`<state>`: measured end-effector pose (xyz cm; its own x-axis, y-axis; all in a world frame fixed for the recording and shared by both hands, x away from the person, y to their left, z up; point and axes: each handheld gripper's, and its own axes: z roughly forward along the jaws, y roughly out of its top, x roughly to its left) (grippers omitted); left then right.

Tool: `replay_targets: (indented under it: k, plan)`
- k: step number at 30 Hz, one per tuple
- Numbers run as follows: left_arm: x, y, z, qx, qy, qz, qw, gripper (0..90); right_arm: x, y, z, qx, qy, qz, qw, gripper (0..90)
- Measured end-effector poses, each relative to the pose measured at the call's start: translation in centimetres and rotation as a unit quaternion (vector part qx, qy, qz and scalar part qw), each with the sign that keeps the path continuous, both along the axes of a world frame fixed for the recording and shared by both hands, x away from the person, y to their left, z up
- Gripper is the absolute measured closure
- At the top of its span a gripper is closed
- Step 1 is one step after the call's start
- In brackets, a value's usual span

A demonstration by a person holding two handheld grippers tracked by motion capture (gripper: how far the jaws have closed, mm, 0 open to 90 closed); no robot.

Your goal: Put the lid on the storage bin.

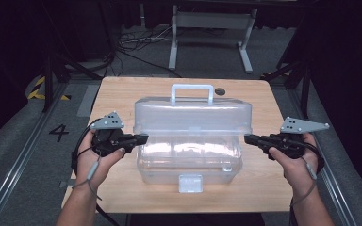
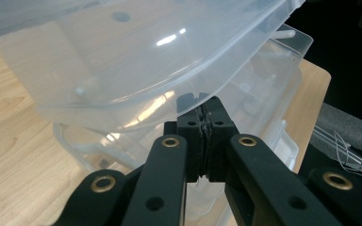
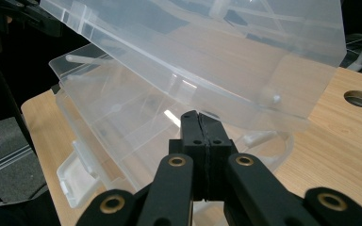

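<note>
A clear plastic toolbox sits mid-table, its base (image 1: 188, 165) toward me and its lid (image 1: 193, 115) tilted up and back, white handle (image 1: 192, 92) on top. My left gripper (image 1: 144, 138) is at the lid's left end, jaws shut, with its tips (image 2: 202, 106) tucked just under the lid's rim (image 2: 136, 52). At the lid's right end my right gripper (image 1: 247, 138) is also shut. Its tips (image 3: 199, 117) rest against the underside of the lid (image 3: 226, 56), above the open base (image 3: 118, 117). Nothing shows between either pair of pads.
The wooden table (image 1: 118, 94) has a round hole (image 1: 220, 91) behind the box. The box's front latch (image 1: 190, 182) hangs near the table's front edge. Beyond the table are a dark floor, cables and a white stand (image 1: 209, 28).
</note>
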<state>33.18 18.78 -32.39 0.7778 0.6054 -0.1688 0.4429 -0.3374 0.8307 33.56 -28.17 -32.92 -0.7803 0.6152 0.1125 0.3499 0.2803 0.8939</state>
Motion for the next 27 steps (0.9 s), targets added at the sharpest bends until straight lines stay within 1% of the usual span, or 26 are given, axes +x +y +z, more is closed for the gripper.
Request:
replay_targets:
  k: [3, 5, 8, 12, 18, 23, 27]
  plan:
    - [0.0, 0.3, 0.0, 0.001, 0.004, 0.005, 1.0000, 88.9, -0.1, -0.1, 0.0, -0.001, -0.001, 0.001, 1.0000, 90.0]
    - [0.0, 0.4, -0.1, -0.001, 0.008, 0.008, 0.9999, 89.2, -0.1, -0.2, 0.0, -0.001, 0.000, 0.001, 1.0000, 90.0]
    - [0.1, 0.5, -0.1, -0.002, 0.010, 0.011, 0.9999, 89.4, -0.2, -0.3, 0.0, -0.001, 0.000, -0.001, 1.0000, 90.0]
    - [0.2, 0.8, -0.3, -0.013, 0.021, 0.022, 0.9995, 89.7, -0.2, -0.4, 0.0, -0.003, 0.001, -0.002, 1.0000, 90.0]
    - [0.3, 1.2, -0.4, -0.018, 0.034, 0.037, 0.9986, 89.7, -0.2, -0.5, -0.1, -0.004, 0.003, -0.003, 1.0000, 90.0]
    - [0.3, 1.3, -0.5, -0.010, 0.039, 0.044, 0.9982, 89.8, -0.3, -0.5, -0.1, -0.011, 0.004, 0.000, 0.9999, 90.0]
    - [0.3, 1.3, -0.6, 0.000, 0.040, 0.037, 0.9985, 89.8, -0.4, -0.5, -0.1, -0.021, 0.009, 0.005, 0.9997, 90.0]
